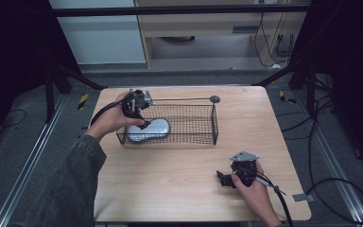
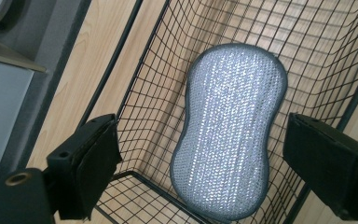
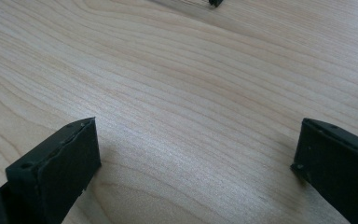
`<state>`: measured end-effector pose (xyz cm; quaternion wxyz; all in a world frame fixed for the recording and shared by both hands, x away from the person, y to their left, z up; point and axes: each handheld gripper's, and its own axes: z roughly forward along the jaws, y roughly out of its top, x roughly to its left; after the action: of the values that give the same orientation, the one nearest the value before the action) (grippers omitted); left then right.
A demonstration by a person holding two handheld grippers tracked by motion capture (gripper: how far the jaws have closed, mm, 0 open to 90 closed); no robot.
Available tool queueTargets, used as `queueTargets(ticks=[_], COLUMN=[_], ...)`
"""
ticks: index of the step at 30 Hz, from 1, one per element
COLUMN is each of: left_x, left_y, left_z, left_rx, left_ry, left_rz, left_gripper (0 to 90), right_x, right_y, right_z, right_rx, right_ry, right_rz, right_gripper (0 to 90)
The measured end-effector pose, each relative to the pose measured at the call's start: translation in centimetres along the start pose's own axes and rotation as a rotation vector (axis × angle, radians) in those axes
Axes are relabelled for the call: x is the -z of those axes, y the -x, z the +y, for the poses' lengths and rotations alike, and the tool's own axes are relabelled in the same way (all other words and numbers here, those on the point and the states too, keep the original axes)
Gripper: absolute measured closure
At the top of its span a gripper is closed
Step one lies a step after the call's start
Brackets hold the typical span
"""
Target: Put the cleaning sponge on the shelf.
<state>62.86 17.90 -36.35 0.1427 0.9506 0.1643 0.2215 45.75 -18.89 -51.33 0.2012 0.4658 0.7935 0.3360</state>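
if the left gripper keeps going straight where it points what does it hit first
Most likely the silver scrubbing pad lying in the wire basket: it sits centred between the left gripper's open fingers, though the depth is unclear.

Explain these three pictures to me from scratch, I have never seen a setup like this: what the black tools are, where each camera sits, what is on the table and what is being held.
There is no robot arm: a person holds a two-jaw hand tool in each hand. The high view looks down on a wooden table from above the person's side. The other two pictures come from cameras riding on the tools, looking along their black jaws.

On the table stands a black wire basket. In its left end lies a silver-grey, peanut-shaped scouring pad.

The left gripper hangs over that end with its jaws wide open either side of the pad, not touching it. The right gripper sits low over bare wood near the table's front right, jaws open too. Nothing is held.
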Motion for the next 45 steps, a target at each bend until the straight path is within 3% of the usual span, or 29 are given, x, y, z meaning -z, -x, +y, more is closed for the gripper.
queueTargets(ticks=[12,14,23,30,45], left_x=[1.1,1.3,2.0,2.1,3.3], left_y=[1.4,1.9,3.6,4.4,6.8], left_z=[0.6,0.6,0.5,0.5,0.2], left_rx=[0.074,0.084,0.145,0.145,0.234], left_ry=[0.050,0.056,0.090,0.093,0.173], left_rz=[0.011,0.038,0.005,0.010,0.016], left_gripper=[11.3,8.5,4.1,4.1,3.9], right_x=[0.0,0.0,0.0,0.0,0.0], right_y=[0.0,0.0,0.0,0.0,0.0], right_z=[0.0,0.0,0.0,0.0,0.0], right_rx=[0.000,0.002,-0.001,0.000,-0.001], right_ry=[0.000,0.001,0.001,0.001,-0.001], right_rz=[0.000,-0.002,0.000,-0.001,-0.003], right_gripper=[0.4,0.4,0.4,0.4,0.5])
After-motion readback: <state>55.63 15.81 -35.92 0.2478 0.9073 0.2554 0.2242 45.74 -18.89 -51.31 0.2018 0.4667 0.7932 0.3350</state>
